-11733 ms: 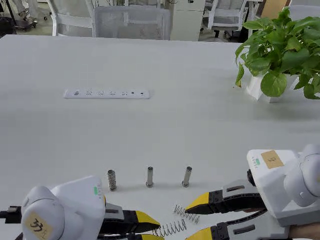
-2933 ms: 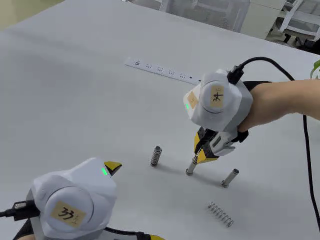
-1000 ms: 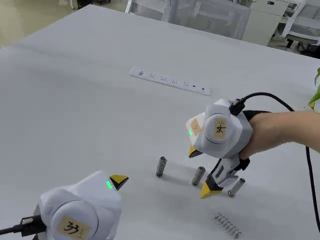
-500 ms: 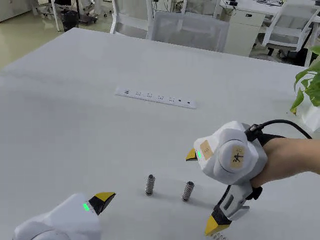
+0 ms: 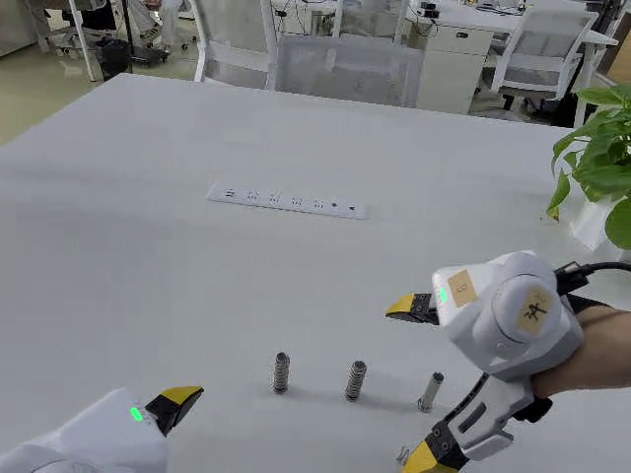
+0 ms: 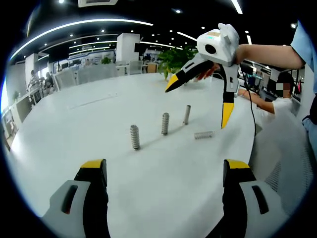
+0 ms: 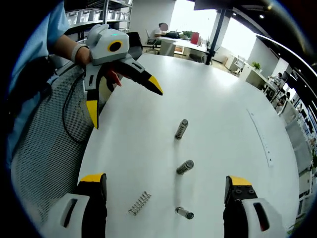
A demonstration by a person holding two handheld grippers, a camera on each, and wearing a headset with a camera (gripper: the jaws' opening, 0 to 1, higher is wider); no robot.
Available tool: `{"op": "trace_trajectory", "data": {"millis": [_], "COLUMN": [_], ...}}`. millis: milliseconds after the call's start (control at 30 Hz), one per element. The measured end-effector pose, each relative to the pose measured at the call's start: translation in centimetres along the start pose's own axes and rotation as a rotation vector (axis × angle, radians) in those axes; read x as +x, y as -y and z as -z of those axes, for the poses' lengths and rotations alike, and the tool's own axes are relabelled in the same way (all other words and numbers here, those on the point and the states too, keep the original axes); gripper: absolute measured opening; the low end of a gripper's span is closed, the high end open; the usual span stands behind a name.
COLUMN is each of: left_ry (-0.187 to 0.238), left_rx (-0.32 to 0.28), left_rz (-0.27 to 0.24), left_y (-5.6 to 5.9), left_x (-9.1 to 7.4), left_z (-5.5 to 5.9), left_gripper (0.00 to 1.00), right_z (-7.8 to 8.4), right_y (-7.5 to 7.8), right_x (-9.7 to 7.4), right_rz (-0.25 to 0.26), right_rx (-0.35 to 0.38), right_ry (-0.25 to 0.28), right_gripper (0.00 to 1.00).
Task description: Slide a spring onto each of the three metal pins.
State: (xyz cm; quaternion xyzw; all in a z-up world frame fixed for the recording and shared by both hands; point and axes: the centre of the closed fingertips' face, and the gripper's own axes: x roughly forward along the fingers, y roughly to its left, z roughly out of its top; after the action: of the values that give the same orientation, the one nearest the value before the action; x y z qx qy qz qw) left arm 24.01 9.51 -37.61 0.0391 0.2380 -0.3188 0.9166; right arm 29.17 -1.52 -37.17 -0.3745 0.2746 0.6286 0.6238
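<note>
Since the earlier frame the right claw (image 5: pixel 414 382) is backing off the middle pin (image 5: pixel 356 379), which is now wearing a spring. I'm seeing that claw hanging wide open and empty above the desk (image 5: pixel 148 246), near the bare pin (image 5: pixel 430 391). The left pin (image 5: pixel 281 371) is carrying a spring too. The loose spring (image 7: pixel 139 203) is lying flat on the desk near the bare pin. The left claw (image 6: pixel 164 164) is gaping wide too, gripping nothing, apart from the pins.
</note>
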Motion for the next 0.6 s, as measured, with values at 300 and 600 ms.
{"op": "trace_trajectory", "data": {"millis": [300, 600], "left_ry": [-0.007, -0.015], "left_rx": [0.017, 0.047], "left_rz": [0.012, 0.042], "left_y": [-0.3, -0.1], "left_x": [0.3, 0.8], "left_z": [0.0, -0.2], "left_gripper": [0.96, 0.96], "right_z": [1.7, 2.8], "right_y": [-1.0, -2.4], "right_x": [-1.9, -3.3], "right_rz": [0.084, 0.138], "right_rx": [0.102, 0.227], "right_ry": [0.055, 0.126], "right_gripper": [0.99, 0.99]}}
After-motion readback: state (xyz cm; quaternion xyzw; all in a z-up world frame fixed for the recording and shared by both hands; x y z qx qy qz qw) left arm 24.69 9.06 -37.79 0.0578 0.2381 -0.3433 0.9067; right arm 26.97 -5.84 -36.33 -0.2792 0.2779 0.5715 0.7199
